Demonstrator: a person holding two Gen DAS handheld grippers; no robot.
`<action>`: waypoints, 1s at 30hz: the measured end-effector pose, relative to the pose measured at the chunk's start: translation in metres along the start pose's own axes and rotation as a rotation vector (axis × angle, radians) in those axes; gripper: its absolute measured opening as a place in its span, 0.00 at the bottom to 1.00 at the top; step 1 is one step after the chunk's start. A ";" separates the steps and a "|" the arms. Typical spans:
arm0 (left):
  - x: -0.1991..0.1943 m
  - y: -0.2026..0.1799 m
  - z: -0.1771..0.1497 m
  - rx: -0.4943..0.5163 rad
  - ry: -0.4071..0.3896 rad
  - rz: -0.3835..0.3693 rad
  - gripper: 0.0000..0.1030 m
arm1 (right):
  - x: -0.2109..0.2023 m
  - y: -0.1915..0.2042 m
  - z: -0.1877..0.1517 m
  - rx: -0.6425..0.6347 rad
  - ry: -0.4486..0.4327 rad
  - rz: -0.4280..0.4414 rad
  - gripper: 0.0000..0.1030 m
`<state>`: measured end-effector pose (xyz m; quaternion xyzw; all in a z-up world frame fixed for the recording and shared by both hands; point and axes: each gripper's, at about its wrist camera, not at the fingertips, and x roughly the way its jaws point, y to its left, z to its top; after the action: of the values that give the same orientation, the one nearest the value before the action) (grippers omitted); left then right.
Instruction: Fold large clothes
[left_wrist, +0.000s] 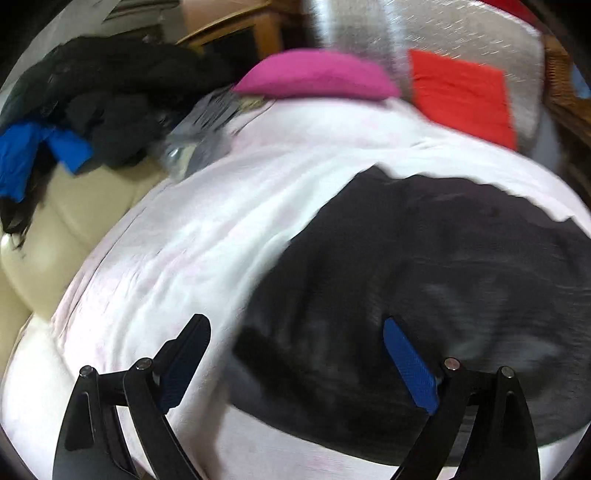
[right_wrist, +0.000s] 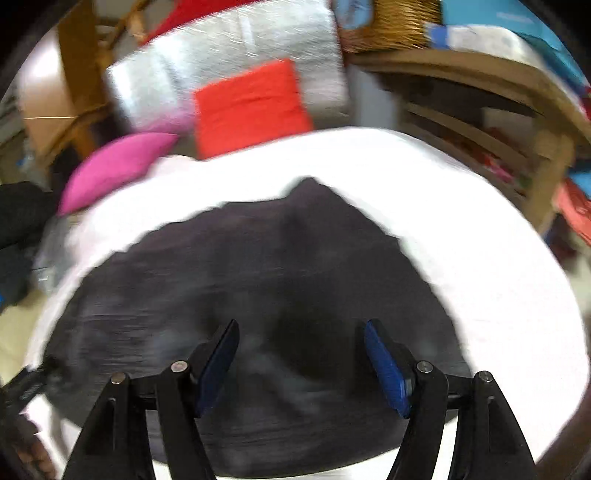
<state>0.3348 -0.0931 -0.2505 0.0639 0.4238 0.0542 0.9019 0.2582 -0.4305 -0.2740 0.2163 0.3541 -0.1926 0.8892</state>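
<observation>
A dark grey garment (left_wrist: 424, 280) lies spread on a white sheet (left_wrist: 192, 236); both views are blurred. My left gripper (left_wrist: 295, 365) hovers open over the garment's near left edge, one blue pad over the sheet and the other over the cloth, with nothing between them. In the right wrist view the same garment (right_wrist: 258, 266) fills the middle of the white sheet (right_wrist: 461, 221). My right gripper (right_wrist: 301, 365) stands open above the garment's near part, and nothing is gripped. The left gripper's dark tip (right_wrist: 29, 384) shows at the lower left edge.
A pink cushion (left_wrist: 317, 75) and a red cushion (left_wrist: 461, 92) lie at the far end against a grey-white one (right_wrist: 229, 59). A pile of dark and blue clothes (left_wrist: 92, 110) sits on a cream seat at left. Wooden shelves (right_wrist: 498, 122) stand to the right.
</observation>
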 end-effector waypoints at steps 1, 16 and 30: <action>0.009 -0.001 -0.002 0.004 0.031 -0.007 0.93 | 0.011 -0.006 -0.002 0.002 0.041 -0.045 0.72; 0.016 0.030 -0.004 -0.080 0.090 -0.065 0.93 | 0.029 -0.070 -0.003 0.144 0.131 -0.047 0.72; -0.046 0.058 -0.011 -0.106 -0.095 -0.094 0.93 | -0.084 -0.041 0.001 0.116 -0.103 -0.033 0.72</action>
<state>0.2944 -0.0426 -0.2130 -0.0013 0.3797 0.0308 0.9246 0.1821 -0.4491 -0.2237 0.2516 0.2997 -0.2381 0.8889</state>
